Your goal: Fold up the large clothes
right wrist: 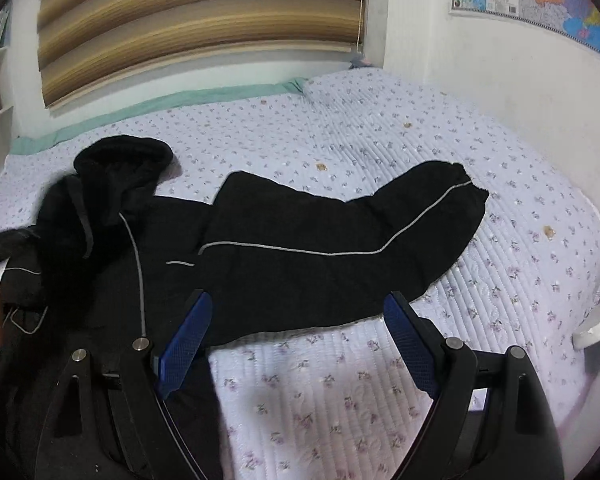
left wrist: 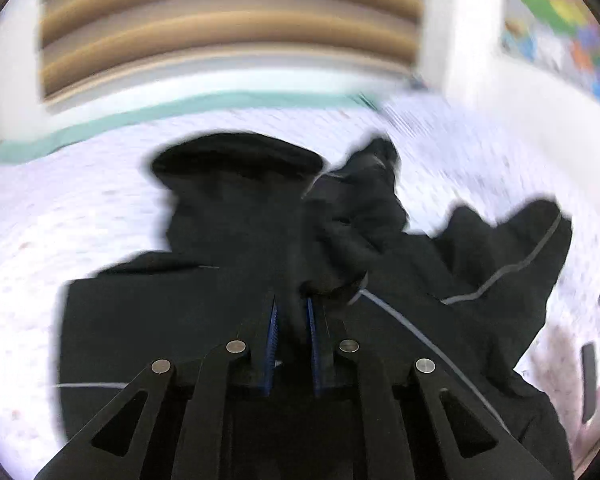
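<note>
Black jacket (right wrist: pixel 300 248) lies across the frame's middle on the quilt (right wrist: pixel 380 392). Left gripper (left wrist: pixel 292 312) pinches its fabric; right gripper (right wrist: pixel 296 320) stands wide, holding nothing.

Motion blur smears bedspread (left wrist: pixel 80 220) and wall map (left wrist: pixel 560 32)

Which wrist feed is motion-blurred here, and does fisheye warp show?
Left wrist view: heavy smear over the floral quilted bedspread and black grey-piped jacket. Right wrist view: mostly sharp, blurred only at its left edge; striped window blind bows in both.
</note>
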`<action>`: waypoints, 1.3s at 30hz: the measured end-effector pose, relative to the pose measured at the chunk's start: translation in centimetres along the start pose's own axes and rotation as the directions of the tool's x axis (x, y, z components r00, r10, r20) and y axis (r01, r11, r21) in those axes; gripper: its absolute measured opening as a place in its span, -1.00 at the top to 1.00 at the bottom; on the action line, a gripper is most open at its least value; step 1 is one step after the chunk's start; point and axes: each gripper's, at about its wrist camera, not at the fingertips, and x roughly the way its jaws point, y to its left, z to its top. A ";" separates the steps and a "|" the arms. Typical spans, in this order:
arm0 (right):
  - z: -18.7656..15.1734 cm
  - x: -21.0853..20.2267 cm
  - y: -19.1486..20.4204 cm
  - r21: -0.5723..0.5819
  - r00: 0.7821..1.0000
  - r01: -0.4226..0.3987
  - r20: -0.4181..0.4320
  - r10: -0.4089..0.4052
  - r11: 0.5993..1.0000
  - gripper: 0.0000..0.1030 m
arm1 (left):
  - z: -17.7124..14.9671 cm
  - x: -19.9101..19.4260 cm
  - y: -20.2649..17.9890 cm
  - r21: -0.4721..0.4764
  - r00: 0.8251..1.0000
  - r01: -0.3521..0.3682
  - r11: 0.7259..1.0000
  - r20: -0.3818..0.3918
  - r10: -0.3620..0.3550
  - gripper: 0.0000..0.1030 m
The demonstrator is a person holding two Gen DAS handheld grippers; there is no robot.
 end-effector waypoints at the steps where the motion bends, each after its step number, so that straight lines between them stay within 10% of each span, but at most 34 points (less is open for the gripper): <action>1: -0.1 -0.5 0.6 -0.002 1.000 -0.006 0.009 0.006 1.000 -0.74 | 0.1 -1.4 2.2 -0.026 1.000 -0.017 1.000 0.011 0.017 0.73; 11: 0.9 -5.1 12.6 -0.092 0.984 -0.154 0.071 0.160 0.984 -0.74 | -4.3 -13.0 26.6 -0.270 0.958 -0.272 0.924 0.020 0.288 0.73; 20: 5.8 -12.5 22.3 -0.065 0.821 -0.552 0.135 0.555 0.832 -0.86 | -13.3 -13.2 41.3 -0.452 0.900 -0.417 0.789 -0.085 0.427 0.52; 24: 5.0 -7.6 25.0 -0.025 0.868 -0.486 0.107 0.486 0.874 -0.89 | -19.1 -11.9 46.8 -0.593 0.897 -0.422 0.685 -0.167 0.409 0.13; 28: 1.9 1.2 28.0 -0.046 0.915 -0.403 -0.003 0.403 0.914 -0.89 | -24.4 -12.8 51.1 -0.810 0.967 -0.155 0.565 -0.008 0.254 0.13; 34: -4.4 12.0 28.5 -0.097 0.961 -0.262 -0.112 0.251 0.960 -0.87 | -23.4 -12.0 52.2 -0.825 0.979 -0.065 0.561 0.055 0.195 -0.20; 39: -7.0 15.7 28.0 -0.084 0.950 -0.262 -0.198 0.241 0.962 -0.86 | -20.7 -9.3 52.6 -0.833 0.983 -0.082 0.547 0.024 0.184 -0.25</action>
